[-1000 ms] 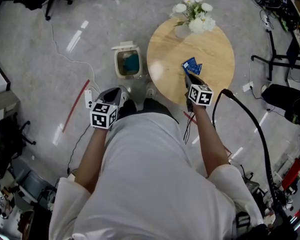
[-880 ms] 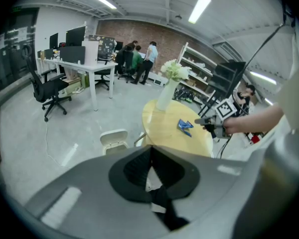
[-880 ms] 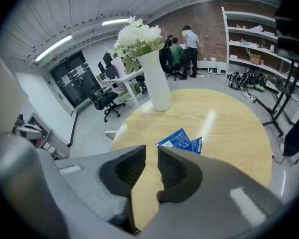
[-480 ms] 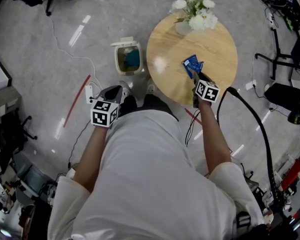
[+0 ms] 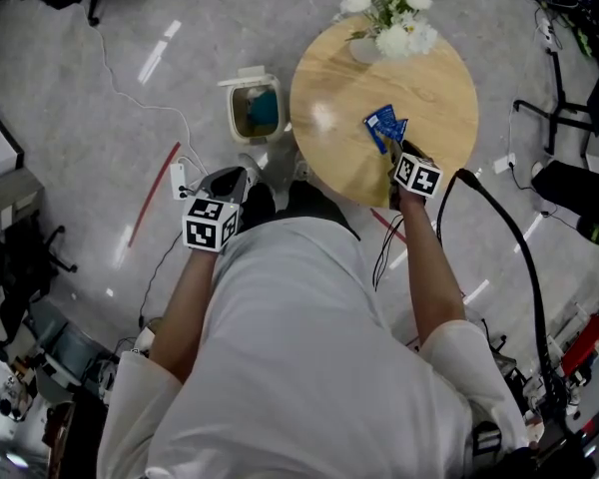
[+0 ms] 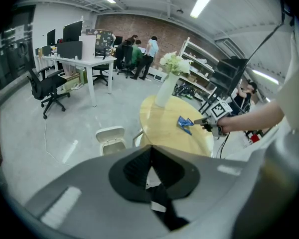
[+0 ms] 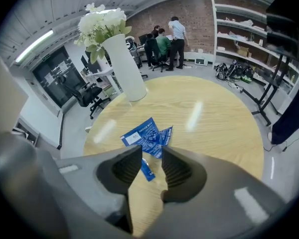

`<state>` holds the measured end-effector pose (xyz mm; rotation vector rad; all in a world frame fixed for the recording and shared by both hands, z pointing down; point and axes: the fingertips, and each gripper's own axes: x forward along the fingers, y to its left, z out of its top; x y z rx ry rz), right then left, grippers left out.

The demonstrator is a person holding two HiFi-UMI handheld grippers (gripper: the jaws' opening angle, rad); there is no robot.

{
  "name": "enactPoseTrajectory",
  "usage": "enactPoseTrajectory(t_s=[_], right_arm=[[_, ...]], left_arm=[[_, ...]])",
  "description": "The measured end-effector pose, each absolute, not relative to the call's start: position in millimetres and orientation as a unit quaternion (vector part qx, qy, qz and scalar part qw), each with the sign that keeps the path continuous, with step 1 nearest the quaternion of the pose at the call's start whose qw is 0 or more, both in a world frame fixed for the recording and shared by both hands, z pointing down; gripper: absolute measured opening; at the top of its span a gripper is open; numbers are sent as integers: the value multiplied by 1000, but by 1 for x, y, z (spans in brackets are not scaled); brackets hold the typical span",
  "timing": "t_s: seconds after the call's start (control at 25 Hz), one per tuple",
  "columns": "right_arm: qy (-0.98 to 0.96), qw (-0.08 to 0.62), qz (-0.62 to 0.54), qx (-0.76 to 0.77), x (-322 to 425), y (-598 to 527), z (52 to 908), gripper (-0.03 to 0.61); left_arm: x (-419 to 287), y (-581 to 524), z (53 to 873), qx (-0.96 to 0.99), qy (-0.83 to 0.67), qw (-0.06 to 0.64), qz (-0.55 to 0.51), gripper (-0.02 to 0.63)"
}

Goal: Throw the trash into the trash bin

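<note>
A crumpled blue wrapper (image 5: 382,126) lies on the round wooden table (image 5: 429,83). My right gripper (image 5: 397,152) sits just at the wrapper's near edge, low over the table. In the right gripper view the wrapper (image 7: 145,133) lies right ahead of the right gripper (image 7: 152,152). Its jaws have just been opening; a narrow strip of the wrapper shows in the gap, untouched by the pads. The small white trash bin (image 5: 254,111) stands on the floor left of the table, lid up, something blue inside. My left gripper (image 5: 238,179) hangs near my body, jaws together and empty, seen again in its own view (image 6: 150,149).
A white vase of white flowers (image 5: 389,28) stands at the table's far edge. Cables and a red strip (image 5: 152,206) lie on the floor to the left. A thick black cable (image 5: 514,257) runs right of my arm. Desks, office chairs and people fill the background.
My right gripper has moved across the table toward the blue wrapper and sunk lower, and its jaws have spread wider. The left gripper has stayed put.
</note>
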<state>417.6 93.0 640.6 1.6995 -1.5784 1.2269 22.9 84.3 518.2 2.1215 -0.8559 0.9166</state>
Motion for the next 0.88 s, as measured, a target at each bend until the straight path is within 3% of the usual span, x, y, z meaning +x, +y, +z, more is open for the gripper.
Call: enactPoseTrajectory(t_s=[0.48, 0.88], right_arm=[[-556, 240, 501, 618, 429, 87, 670, 189], [-549, 234, 524, 607, 427, 83, 685, 181]], left_arm=[[29, 82, 526, 802, -332, 342, 360, 3], [30, 82, 532, 797, -335, 347, 363, 4]])
